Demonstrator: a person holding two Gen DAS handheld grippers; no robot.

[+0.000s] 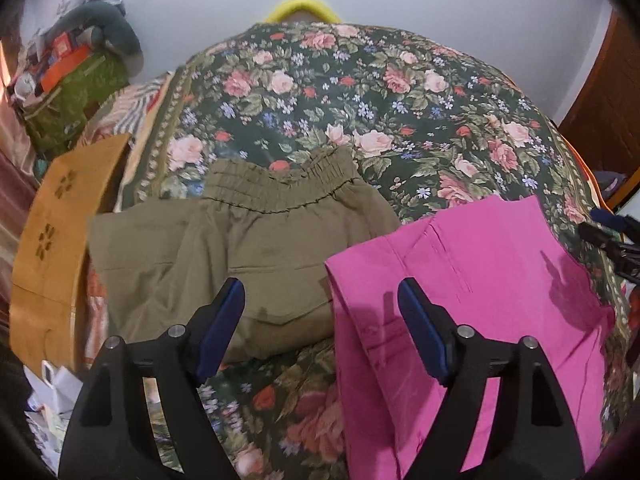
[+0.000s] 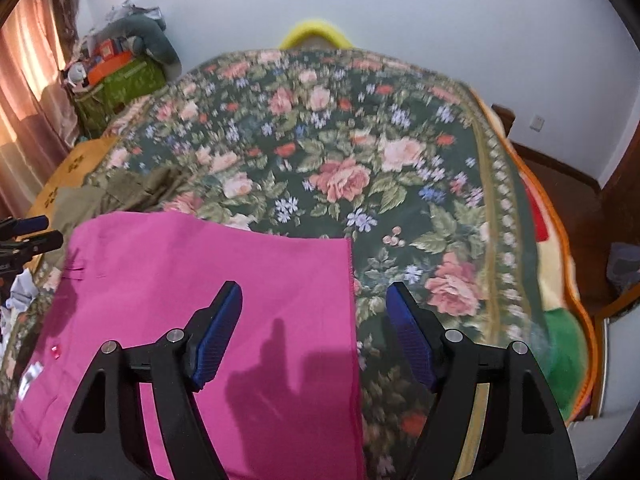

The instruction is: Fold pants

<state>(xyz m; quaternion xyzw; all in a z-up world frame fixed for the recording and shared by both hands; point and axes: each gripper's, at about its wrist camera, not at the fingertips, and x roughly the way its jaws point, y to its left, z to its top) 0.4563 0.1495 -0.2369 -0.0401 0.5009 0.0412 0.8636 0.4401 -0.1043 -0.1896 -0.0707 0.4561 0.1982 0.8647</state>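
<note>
Pink pants [image 1: 472, 300] lie flat on the floral bedspread [image 1: 360, 92], at the right in the left wrist view. They fill the lower left of the right wrist view [image 2: 200, 280], with their right edge running down the middle. My left gripper [image 1: 322, 292] is open and empty, above the gap between the pink pants and folded olive pants [image 1: 240, 248]. My right gripper [image 2: 314, 292] is open and empty, straddling the pink pants' right edge. The left gripper also shows at the left edge of the right wrist view [image 2: 28, 232].
A brown cardboard box [image 1: 52, 232] stands left of the bed. A green bag with clutter [image 1: 76, 92] sits in the far left corner. A yellow object [image 1: 304, 6] peeks over the bed's far edge. Wooden furniture [image 2: 560, 176] stands to the right.
</note>
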